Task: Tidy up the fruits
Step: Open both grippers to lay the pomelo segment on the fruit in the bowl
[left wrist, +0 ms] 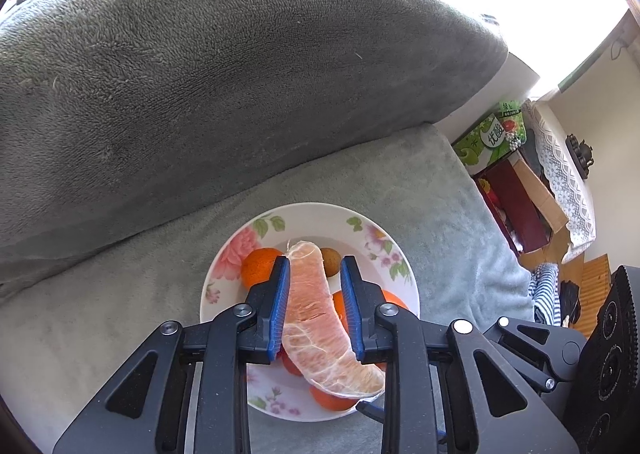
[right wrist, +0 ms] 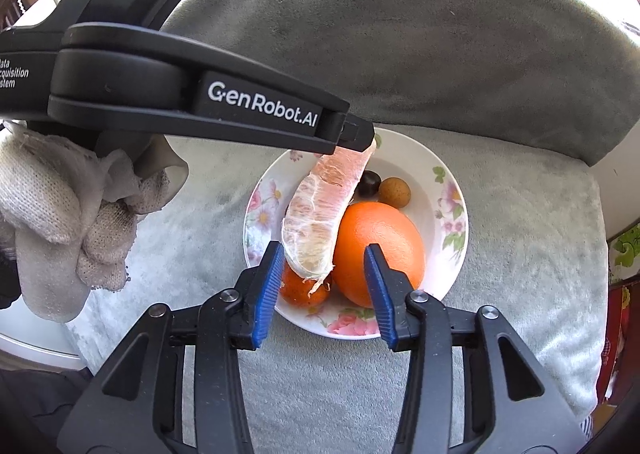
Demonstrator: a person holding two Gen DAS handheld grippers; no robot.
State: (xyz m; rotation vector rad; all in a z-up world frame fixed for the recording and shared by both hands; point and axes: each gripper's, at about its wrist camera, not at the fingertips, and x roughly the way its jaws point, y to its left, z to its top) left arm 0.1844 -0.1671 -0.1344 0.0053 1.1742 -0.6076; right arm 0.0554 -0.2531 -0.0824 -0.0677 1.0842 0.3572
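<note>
Left wrist view shows the left gripper [left wrist: 314, 294] with its two blue pads [left wrist: 281, 306] around a peeled pomelo segment [left wrist: 320, 330]. The left pad touches the fruit; on the right side a thin gap seems to stay, so I cannot tell for sure if the grip is complete. From the right wrist view, however, the segment [right wrist: 320, 210] hangs down from the tip of that gripper above the plate, which suggests it is held at its upper end and carried, not lying.

The right gripper [right wrist: 325, 274] is open, with nothing between its pads. It waits low in front of the plate, and the lower end of the segment hangs just beside its left pad. I judge it is placed there to receive or steady the soft piece, because such a fruit bends and tears easily.

Under both grippers is the floral plate [right wrist: 448, 230], which stands on a gray sofa seat [right wrist: 520, 254] near the backrest [right wrist: 420, 46]. Inside the plate lie a large orange [right wrist: 380, 250], a small tangerine [right wrist: 300, 292], a dark round fruit [right wrist: 370, 182] and a brown one [right wrist: 394, 192], close together. The gloved hand [right wrist: 60, 214] holds the left device at the side.
</note>
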